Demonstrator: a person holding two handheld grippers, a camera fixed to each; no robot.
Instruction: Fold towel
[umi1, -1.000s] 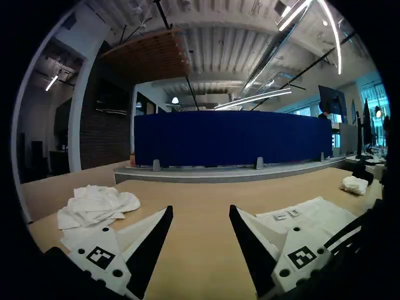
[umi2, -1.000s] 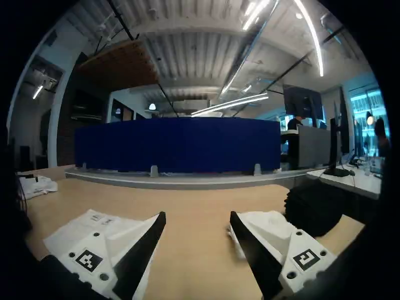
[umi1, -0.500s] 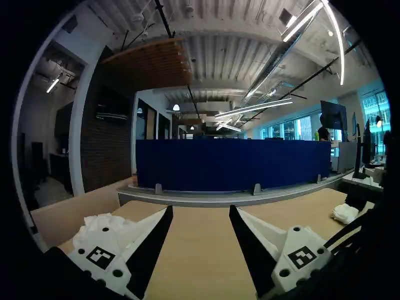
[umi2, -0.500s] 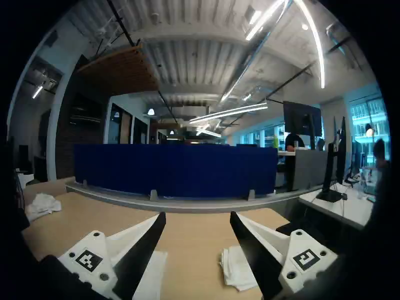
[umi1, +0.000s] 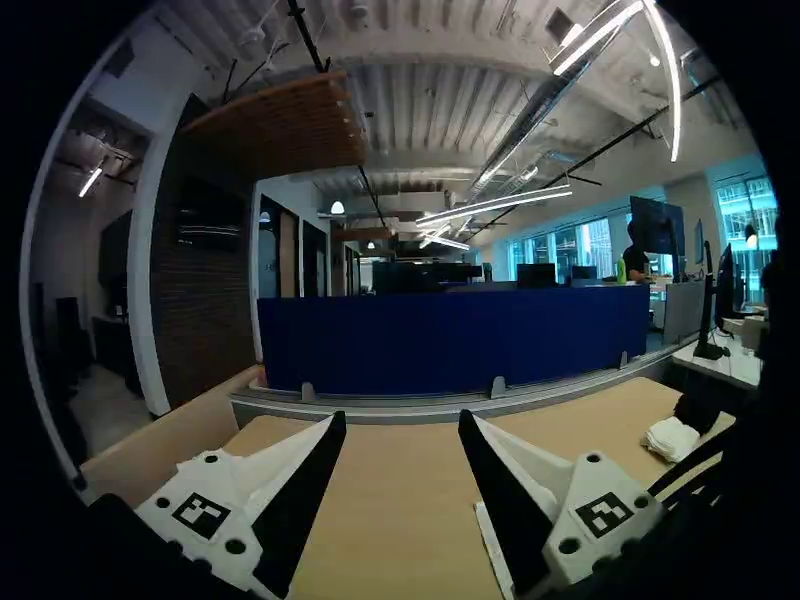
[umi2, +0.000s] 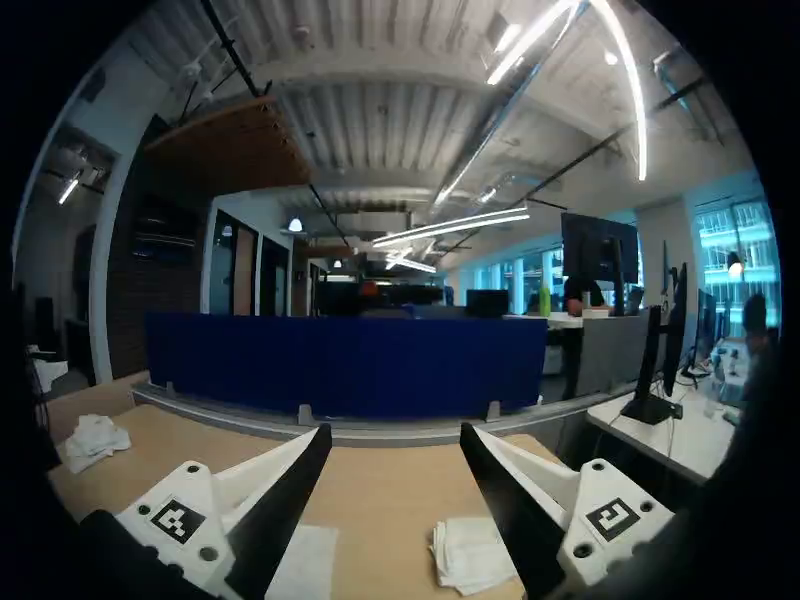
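I hold the left gripper (umi1: 400, 420) and right gripper (umi2: 395, 432) level, jaws wide apart, reaching in from seven and five o'clock.

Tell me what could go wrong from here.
1. The left gripper and right gripper, both open, point level over the table; the flat towel sits mostly hidden behind fingers, so a grab may miss its edge.
2. The folded towel lies close by and could get snagged.
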